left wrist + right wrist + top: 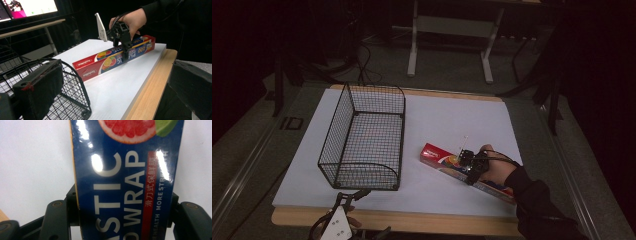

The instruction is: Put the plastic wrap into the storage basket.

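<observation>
- A wire basket (364,140) stands on the white board (447,120), well apart from the right gripper (468,162) and just beyond the left gripper (343,212), which sits at the wooden table edge (412,220).
- Nothing lies between the box and the basket except bare board.
- The plastic wrap box (447,161) lies flat, long axis slanting from near the basket toward the person's right hand (497,167); its blue face reads "PLASTIC WRAP".
- The right gripper's jaws straddle the box, one against each long side, clamped on it.
- The left gripper's black pads (37,87) stand wide apart, holding nothing.
- The box's near end is hidden behind hand and sleeve.
</observation>
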A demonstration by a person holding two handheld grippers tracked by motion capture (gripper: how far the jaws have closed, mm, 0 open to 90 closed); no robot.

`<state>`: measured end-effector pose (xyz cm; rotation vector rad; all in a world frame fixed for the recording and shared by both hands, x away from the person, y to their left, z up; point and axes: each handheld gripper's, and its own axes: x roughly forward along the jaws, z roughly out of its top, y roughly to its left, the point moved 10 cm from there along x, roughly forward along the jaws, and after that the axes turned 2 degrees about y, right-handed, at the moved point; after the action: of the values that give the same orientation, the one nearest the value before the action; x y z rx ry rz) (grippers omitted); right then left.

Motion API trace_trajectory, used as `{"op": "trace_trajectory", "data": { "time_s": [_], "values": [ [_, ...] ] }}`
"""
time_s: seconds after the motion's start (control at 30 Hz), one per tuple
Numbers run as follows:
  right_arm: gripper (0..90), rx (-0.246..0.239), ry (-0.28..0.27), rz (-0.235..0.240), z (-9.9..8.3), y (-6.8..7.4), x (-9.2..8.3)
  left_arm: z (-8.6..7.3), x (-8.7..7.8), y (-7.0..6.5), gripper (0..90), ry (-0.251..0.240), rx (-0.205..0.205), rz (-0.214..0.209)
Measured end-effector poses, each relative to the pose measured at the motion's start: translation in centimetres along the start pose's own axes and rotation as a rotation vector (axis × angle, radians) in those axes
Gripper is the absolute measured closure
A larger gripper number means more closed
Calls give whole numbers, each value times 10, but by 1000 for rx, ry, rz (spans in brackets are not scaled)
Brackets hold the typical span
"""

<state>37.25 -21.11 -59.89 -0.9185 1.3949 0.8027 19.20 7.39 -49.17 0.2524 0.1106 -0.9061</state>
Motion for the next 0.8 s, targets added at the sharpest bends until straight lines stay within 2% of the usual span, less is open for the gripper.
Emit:
{"op": "trace_trajectory", "data": {
  "time_s": [0.13, 0.17, 0.27, 0.37, 0.47, 0.53, 0.67, 0.7, 0.77, 0.8],
  "values": [
    [401, 22, 1, 2, 1, -3, -3, 0, 0, 0, 2, 2, 1, 0],
    [402, 39, -4, -19, 1, -7, -8, 0, 0, 0, 2, 1, 3, 0],
    [402, 57, -16, -23, 2, -10, -12, 0, 0, -1, 2, 0, 1, -1],
    [403, 153, -31, -19, 3, -11, -20, 0, 0, 0, 2, 1, -2, 0],
    [403, 207, -67, -23, 5, -15, -26, 0, 0, -1, 2, -1, 0, -1],
    [403, 267, -94, -22, 7, -19, -31, 0, 1, -1, 2, 2, 2, -3],
    [403, 318, -117, -20, 9, -23, -37, 0, 1, -1, 2, 3, 2, -1],
    [403, 353, -124, -11, 11, -24, -40, 0, 1, -1, 2, 2, 4, 0],
    [403, 353, -124, -11, 11, -24, -40, 0, 1, -1, 2, 1, 4, 0],
    [403, 390, -141, -5, 15, -25, -47, 0, 0, -1, 2, 1, 5, 2]
  ]
}}
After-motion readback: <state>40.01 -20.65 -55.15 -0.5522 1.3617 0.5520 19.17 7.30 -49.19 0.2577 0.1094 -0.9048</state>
